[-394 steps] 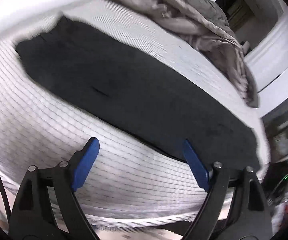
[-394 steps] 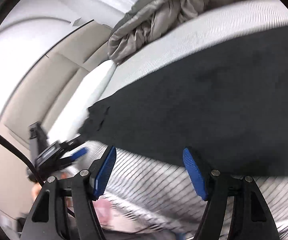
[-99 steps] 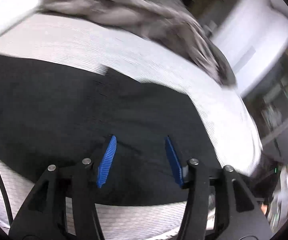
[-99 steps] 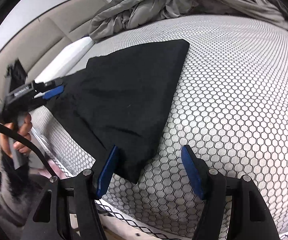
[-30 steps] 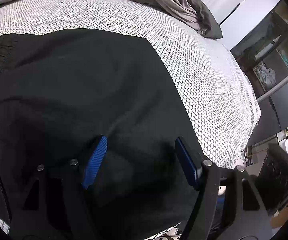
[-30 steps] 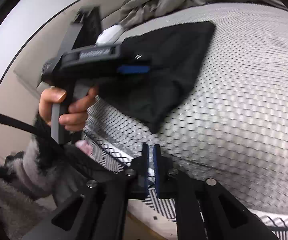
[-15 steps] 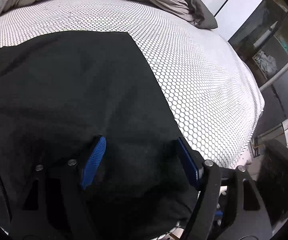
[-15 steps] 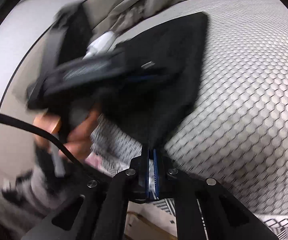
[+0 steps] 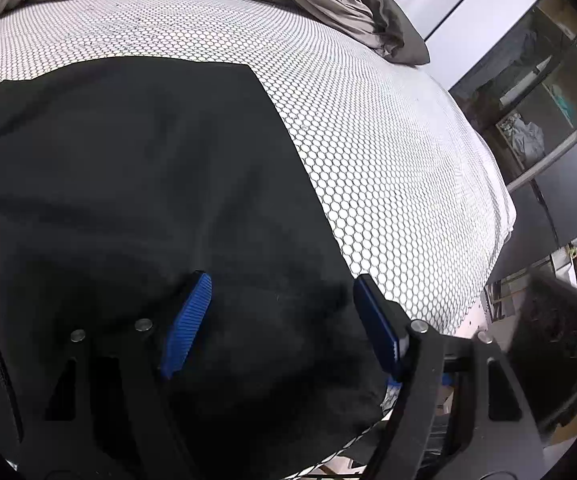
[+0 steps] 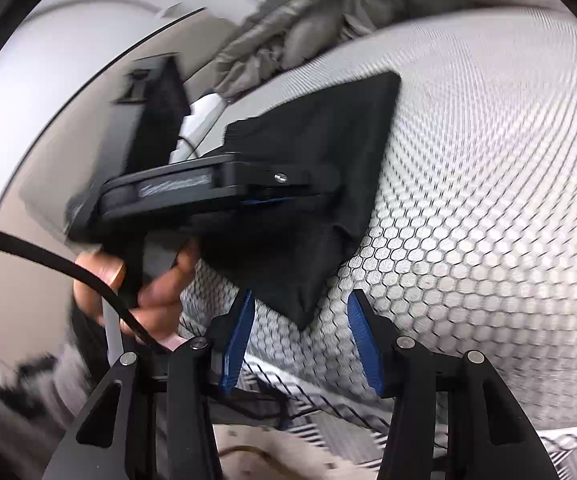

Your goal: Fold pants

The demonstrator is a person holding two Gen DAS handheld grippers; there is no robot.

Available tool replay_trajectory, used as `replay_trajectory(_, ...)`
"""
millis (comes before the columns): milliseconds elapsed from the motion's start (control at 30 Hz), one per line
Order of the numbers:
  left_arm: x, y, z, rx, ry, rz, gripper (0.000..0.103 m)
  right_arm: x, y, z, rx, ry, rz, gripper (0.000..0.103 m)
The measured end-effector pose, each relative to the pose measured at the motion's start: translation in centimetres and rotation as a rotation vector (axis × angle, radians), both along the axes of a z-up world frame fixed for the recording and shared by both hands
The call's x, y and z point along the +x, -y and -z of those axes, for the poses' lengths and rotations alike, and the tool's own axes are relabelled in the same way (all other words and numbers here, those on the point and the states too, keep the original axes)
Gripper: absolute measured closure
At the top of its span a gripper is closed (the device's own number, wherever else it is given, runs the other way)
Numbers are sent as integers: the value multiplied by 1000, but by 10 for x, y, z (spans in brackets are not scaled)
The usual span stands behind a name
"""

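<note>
Pants, one black pair, lie folded on the bed beneath my left claw, pads apart. My right claw is opening, nothing pinched; motion blur obscures my left hand.

Pants: formerly one long black strip across the bed, now folded into a compact block near the edge. Right gripper: closed tight a second ago, jaws now opening, the pants' near corner just ahead of the blue pads, unpinched. Left gripper: shifted from bare sheet onto the black cloth.
</note>
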State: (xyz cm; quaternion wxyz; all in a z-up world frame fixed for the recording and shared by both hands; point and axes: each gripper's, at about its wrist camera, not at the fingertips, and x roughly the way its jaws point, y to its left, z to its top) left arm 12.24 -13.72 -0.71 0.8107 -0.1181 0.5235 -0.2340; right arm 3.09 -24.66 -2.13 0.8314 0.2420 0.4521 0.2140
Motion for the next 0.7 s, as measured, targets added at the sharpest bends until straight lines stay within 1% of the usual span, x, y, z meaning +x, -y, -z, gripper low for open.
replay_trajectory(33, 1, 0, 1, -5, -3, -6, 32, 8, 0, 7, 44, -26, -6, 87)
replay_trajectory(67, 2, -1, 2, -10, -4, -11, 32, 16, 0, 20, 153, -94, -41, 99)
replay_trajectory(100, 4, -2, 2, -10, -1, -17, 32, 21, 2, 31, 213, -143, -43, 99)
replay_trajectory(133, 5, -4, 4, -9, 0, -20, 32, 23, -5, 35, 212, -147, -33, 100)
replay_trajectory(167, 6, -6, 5, -12, -2, -26, 32, 22, -6, 35, 190, -135, -39, 100)
replay_trajectory(233, 6, -11, 4, -24, -8, -31, 32, 19, -7, 32, 190, -131, -78, 100)
replay_trajectory(300, 5, -18, 2, -33, -14, -38, 32, 25, -20, 34, 158, -139, -144, 100)
replay_trajectory(333, 5, -20, 1, -44, -17, -37, 32, 22, -22, 31, 95, -139, -155, 98)
replay_trajectory(367, 3, -26, -3, -66, -12, -44, 32, 25, -24, 28, 59, -128, -147, 93)
replay_trajectory(400, 1, -31, -7, -89, 3, -49, 32, 23, -20, 22, 50, -103, -125, 90)
replay_trajectory(433, -1, -36, -11, -100, 15, -50, 32, 22, -14, 18, 74, -83, -108, 79)
replay_trajectory(467, -5, -41, -16, -106, 39, -49, 32, 23, -7, 13, 121, -61, -91, 69)
replay_trajectory(500, -7, -44, -19, -105, 56, -47, 32, 12, 5, 9, 148, -38, -65, 66)
replay_trajectory(567, -13, -54, -24, -94, 96, -57, 32, 19, 19, 4, 174, -7, 16, 64)
replay_trajectory(633, -13, -63, -25, -86, 104, -71, 32, 29, 20, 13, 224, -21, 65, 64)
replay_trajectory(667, -12, -66, -25, -86, 100, -80, 32, 37, 19, 19, 229, -43, 82, 64)
replay_trajectory(700, -12, -71, -24, -84, 96, -88, 32, 43, 17, 24, 223, -61, 85, 68)
